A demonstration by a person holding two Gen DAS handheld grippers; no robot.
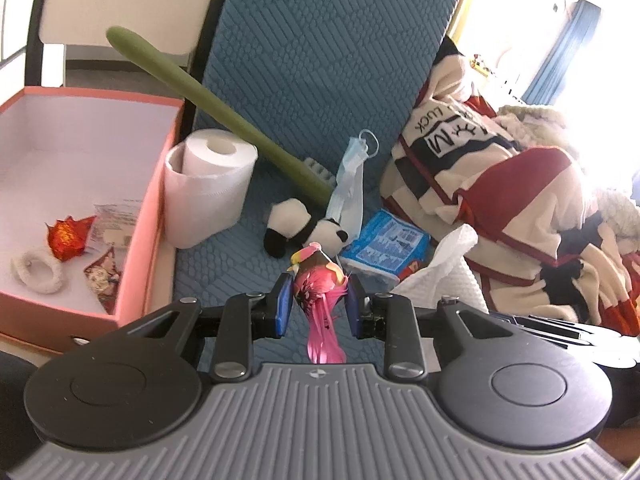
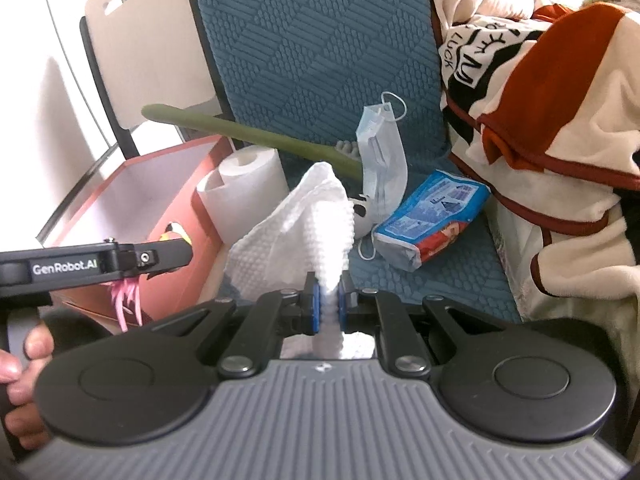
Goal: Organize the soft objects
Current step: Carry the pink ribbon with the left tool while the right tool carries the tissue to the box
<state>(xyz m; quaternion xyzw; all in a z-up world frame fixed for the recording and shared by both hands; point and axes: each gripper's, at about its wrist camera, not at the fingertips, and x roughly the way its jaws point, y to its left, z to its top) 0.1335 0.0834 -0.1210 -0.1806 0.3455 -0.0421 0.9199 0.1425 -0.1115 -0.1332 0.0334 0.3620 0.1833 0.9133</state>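
My left gripper (image 1: 319,304) is shut on a pink feathered toy bird (image 1: 318,284), its tail hanging down between the blue pads. My right gripper (image 2: 328,302) is shut on a white textured cloth (image 2: 304,224) that stands up in front of it. In the right wrist view the left gripper's black body (image 2: 100,266) reaches in from the left with pink feathers (image 2: 128,304) dangling under it. An orange box (image 1: 148,216) stands at the left, holding a white hair tie, a red foil piece and small packets. A plush panda (image 1: 304,230) lies on the teal mat (image 1: 320,80).
On the mat lie a toilet paper roll (image 1: 208,184), a green long-handled brush (image 1: 224,112), a blue face mask (image 1: 350,184) and a blue tissue pack (image 1: 386,246). A red, white and black blanket (image 1: 500,200) is heaped at the right. A hand (image 2: 20,364) grips the left tool.
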